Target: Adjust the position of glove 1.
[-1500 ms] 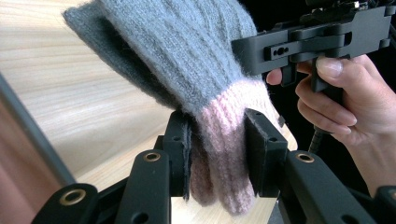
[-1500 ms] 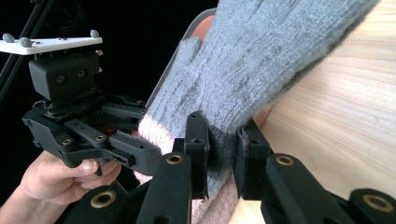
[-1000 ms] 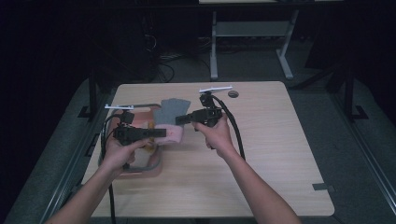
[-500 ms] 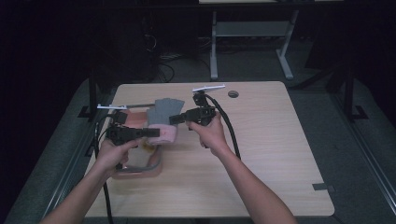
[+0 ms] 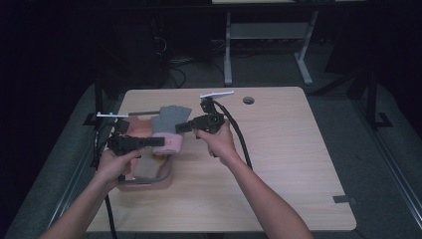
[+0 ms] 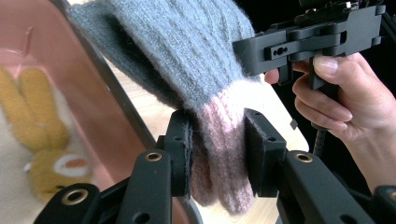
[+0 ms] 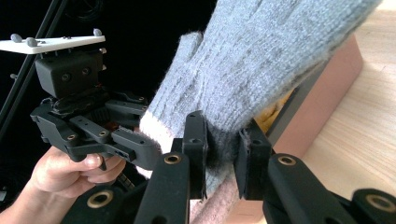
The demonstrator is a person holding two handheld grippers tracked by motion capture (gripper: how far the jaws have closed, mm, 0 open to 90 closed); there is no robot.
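A grey knitted glove (image 5: 166, 121) with a pink cuff (image 5: 168, 143) hangs in the air between both grippers, above the left part of the table. My left gripper (image 5: 158, 142) is shut on the pink cuff (image 6: 219, 154). The right gripper (image 5: 180, 128) is shut on the grey part of the glove (image 7: 247, 79) just above the cuff. A pink bin (image 5: 144, 180) sits under the left hand, and a yellow and white plush toy (image 6: 42, 158) lies inside it.
The wooden table (image 5: 278, 164) has a small dark hole (image 5: 248, 100) near its far edge. A desk frame (image 5: 263, 45) stands on the floor beyond the table. A small grey tab (image 5: 343, 199) lies near the front right corner.
Both grippers have shifted left and slightly toward the near side with the glove between them. The glove is now lifted off the table, stretched from cuff to fingers.
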